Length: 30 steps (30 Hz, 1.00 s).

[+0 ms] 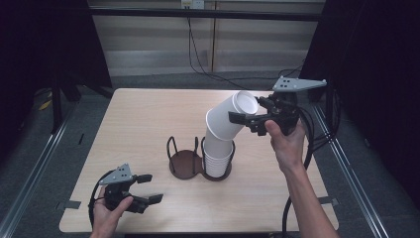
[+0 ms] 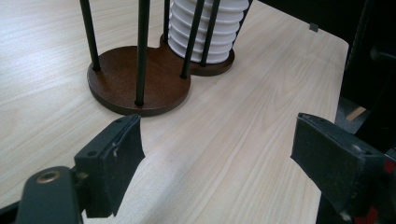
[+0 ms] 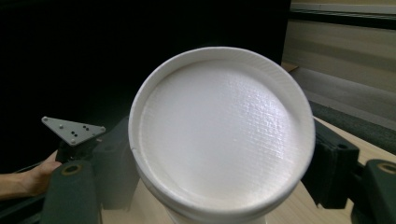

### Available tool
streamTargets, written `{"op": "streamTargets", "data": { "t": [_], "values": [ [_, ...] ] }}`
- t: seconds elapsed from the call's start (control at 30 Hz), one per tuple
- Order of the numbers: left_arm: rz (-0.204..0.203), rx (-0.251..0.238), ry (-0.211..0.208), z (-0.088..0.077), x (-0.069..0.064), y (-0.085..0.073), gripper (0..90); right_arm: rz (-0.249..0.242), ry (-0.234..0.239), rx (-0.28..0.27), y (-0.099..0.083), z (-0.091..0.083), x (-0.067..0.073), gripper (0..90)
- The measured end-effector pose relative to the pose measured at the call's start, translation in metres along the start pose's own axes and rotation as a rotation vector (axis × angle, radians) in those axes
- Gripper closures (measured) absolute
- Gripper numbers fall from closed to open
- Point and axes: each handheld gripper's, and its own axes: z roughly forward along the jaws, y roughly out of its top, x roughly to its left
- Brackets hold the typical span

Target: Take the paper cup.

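Pale wood-grain table (image 1: 148, 119) under bright light, dark curtains to either side and a panelled wall with loose cables at the back. Nearest the person, at the front left corner, the left gripper (image 1: 147, 189) sits low over the tabletop in the left hand (image 1: 106, 213), grey three-cornered plate on top. Its jaws stand apart with nothing in them; in the left gripper view there's just bare wood between the two black pads (image 2: 119, 154), and they point toward the rack.

Moving up to mid-table: the dark brown cup holder (image 1: 185, 162), two round bases joined, thin black rods rising from each. The left bay is vacant. The right bay carries a stack of white cups (image 1: 218, 161), upside down, ribbed rims layered one over another, clear in the left gripper view (image 2: 205, 32).

Further back and higher, the right gripper (image 1: 247, 118) in the right hand (image 1: 286, 141) has hold of the top cup (image 1: 230, 116). That cup leans hard over toward the right, its lower rim right at the top of the stack — touching or just clear, I can't tell. The right gripper view looks straight at its round flat bottom (image 3: 219, 135), a black jaw close on each side wall, clamped on it.
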Motion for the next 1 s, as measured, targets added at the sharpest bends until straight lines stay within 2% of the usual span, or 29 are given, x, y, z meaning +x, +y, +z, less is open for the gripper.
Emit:
{"op": "streamTargets", "data": {
  "t": [0.37,0.47,0.6,0.8,1.0],
  "values": [
    [-0.008,-0.005,0.002,-0.002,0.0,0.0,16.3,0.029,0.009,-0.052,-0.011,-0.016,0.001,25.1],
    [0.004,-0.005,-0.001,-0.002,-0.003,0.002,16.3,0.035,0.016,-0.071,-0.012,-0.021,0.002,25.1],
    [0.019,-0.013,-0.028,0.0,-0.011,0.009,16.3,0.048,0.02,-0.075,-0.015,-0.029,0.003,25.1],
    [0.045,-0.022,-0.027,0.001,-0.017,0.019,16.3,0.051,0.02,-0.078,-0.023,-0.036,0.006,25.1],
    [0.042,-0.042,-0.036,0.004,-0.017,0.028,16.2,0.056,0.025,-0.095,-0.027,-0.041,0.012,25.2]
  ]
}}
